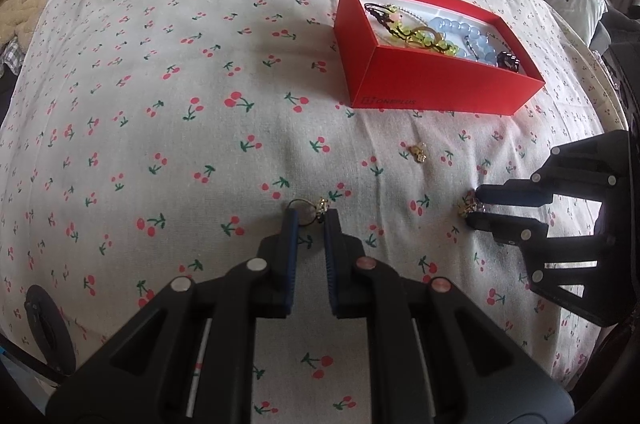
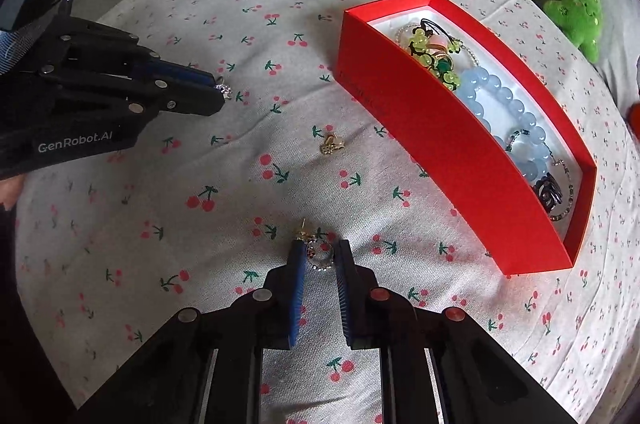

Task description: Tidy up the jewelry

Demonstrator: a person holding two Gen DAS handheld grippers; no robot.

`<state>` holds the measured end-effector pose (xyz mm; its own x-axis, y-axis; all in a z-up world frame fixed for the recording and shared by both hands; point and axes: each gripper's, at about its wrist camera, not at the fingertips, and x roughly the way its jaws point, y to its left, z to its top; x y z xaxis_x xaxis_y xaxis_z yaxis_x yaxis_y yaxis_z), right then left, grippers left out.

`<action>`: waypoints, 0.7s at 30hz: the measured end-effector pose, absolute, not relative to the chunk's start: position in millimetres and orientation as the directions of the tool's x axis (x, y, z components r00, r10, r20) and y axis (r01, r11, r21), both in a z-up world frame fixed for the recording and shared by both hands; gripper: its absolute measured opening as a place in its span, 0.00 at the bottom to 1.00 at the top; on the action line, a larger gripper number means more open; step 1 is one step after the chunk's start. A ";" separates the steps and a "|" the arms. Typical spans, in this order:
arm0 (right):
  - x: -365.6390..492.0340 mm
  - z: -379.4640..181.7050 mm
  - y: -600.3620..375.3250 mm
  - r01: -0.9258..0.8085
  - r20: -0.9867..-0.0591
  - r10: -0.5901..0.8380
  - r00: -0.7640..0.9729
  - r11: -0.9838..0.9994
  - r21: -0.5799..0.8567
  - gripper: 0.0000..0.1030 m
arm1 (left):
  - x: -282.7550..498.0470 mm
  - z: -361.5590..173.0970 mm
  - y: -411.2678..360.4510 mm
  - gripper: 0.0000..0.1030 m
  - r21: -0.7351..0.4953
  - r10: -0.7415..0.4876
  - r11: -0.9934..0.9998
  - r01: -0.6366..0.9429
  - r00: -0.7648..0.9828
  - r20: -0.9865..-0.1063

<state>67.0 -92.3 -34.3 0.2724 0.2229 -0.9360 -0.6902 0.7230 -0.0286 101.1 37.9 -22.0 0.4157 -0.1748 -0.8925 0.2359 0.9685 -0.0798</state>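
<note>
Left hand-held gripper (image 1: 311,214) pinching ring (image 1: 305,212); right (image 2: 318,250) clamping earring (image 2: 318,252); cherry-print cloth (image 1: 180,83).

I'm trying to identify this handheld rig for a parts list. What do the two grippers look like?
Both are matte black plastic linkage frames with round silver and reddish pivot pins. The left gripper and right gripper each have two narrow fingers faced with ribbed blue pads. White "GenRobot.AI" lettering marks the left one's side.

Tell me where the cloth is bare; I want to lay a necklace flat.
The wide stretch of cherry-print cloth left of the red box is free. It is crowded in front of the box: a loose gold earring lies there, with both grippers working on small pieces beside it.
</note>
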 end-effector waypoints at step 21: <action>91.0 48.4 -167.9 -0.363 -0.854 0.222 0.471 0.931 0.042 0.15 | 124.9 45.5 19.2 0.14 -0.211 -0.317 0.945 0.251 0.531 -0.786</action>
